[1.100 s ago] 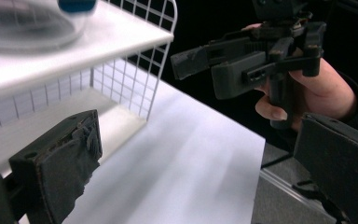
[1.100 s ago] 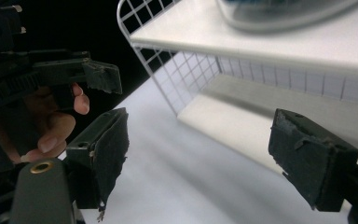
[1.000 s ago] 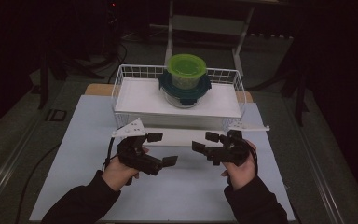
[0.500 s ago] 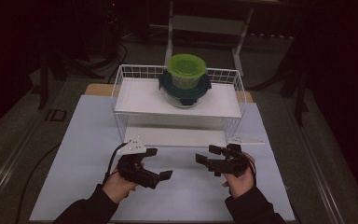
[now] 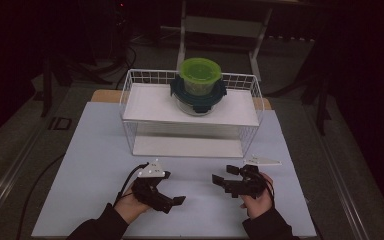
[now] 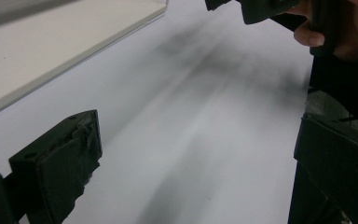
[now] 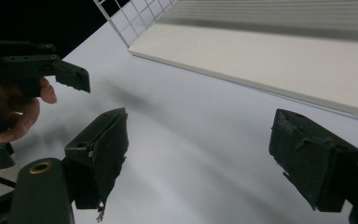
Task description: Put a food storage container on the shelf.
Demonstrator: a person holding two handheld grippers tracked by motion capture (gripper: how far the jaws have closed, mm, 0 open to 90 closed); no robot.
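Both tongs released, nothing between jaws: left tongs (image 5: 172,199) and right tongs (image 5: 225,179) low over white surface (image 5: 90,165), facing each other. Green-lidded container (image 5: 200,75) atop dark-lidded container (image 5: 198,95) on wire rack (image 5: 130,107), well apart.

Both forearms enter from the bottom edge in dark sleeves. Left gripper (image 5: 172,200) sits low over the table, held in the left hand (image 5: 130,206), pointing inward toward the right, jaws apart with nothing between. Right gripper (image 5: 220,179) held in the right hand (image 5: 254,200), pointing inward toward the left, jaws wide apart, empty. The two grippers face each other, well apart.
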